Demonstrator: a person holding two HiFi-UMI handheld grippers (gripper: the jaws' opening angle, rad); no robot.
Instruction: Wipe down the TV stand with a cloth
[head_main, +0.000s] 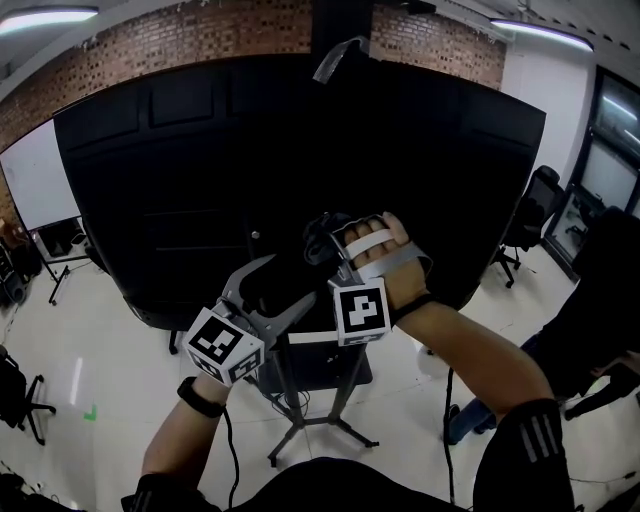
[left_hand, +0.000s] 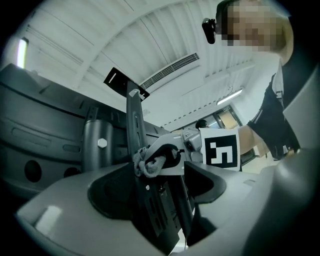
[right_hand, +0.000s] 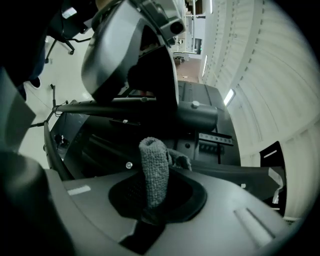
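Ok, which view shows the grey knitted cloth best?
The right gripper view: the grey knitted cloth stands rolled, centre frame, clamped in the right hand-held gripper. The left gripper view shows it small and bunched by the black stand post. The head view doesn't show it clearly.

Brick wall behind, strip lights overhead, glossy white floor, a black office chair right, perhaps a whiteboard left.

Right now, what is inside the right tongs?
A grey knitted cloth, rolled and standing upright, is pinched between the right tongs. Its lower end sinks out of sight between them, so its full length cannot be seen.
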